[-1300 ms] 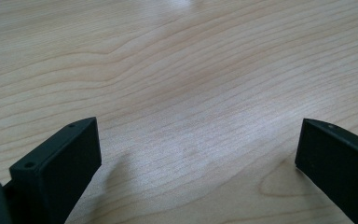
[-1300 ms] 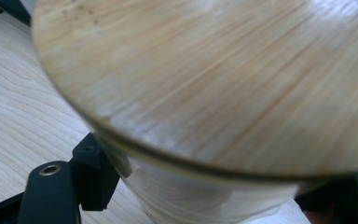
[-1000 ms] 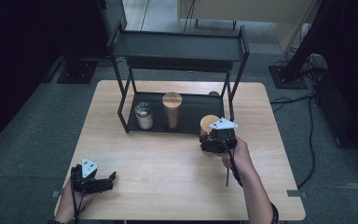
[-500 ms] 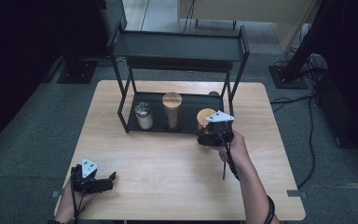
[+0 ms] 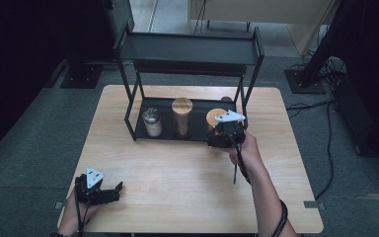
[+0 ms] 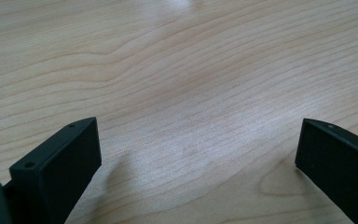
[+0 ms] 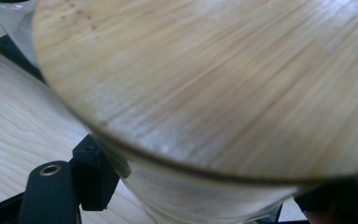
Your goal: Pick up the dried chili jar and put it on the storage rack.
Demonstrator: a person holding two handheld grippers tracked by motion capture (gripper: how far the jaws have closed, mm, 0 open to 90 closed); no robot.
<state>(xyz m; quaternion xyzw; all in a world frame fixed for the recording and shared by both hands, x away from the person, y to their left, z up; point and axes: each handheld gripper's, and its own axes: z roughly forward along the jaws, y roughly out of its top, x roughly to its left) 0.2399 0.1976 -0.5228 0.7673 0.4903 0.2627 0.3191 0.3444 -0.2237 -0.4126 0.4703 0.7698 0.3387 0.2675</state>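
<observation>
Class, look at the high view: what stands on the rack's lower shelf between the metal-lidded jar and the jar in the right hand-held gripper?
One tall jar with a wooden lid stands between the metal-lidded jar and the jar at the right hand-held gripper.

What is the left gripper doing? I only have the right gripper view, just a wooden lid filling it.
Observer: The left gripper sits near the table's front left corner, jaws wide apart over bare wood.
Operator: Where's my jar relative to the rack?
Observer: At the right end of the black rack's lower shelf; the wooden-lid jar is held by the right gripper.
Operator: Anything else on that shelf?
Observer: Two more jars: a metal-lid one at the left, a taller wooden-lid one in the middle.
</observation>
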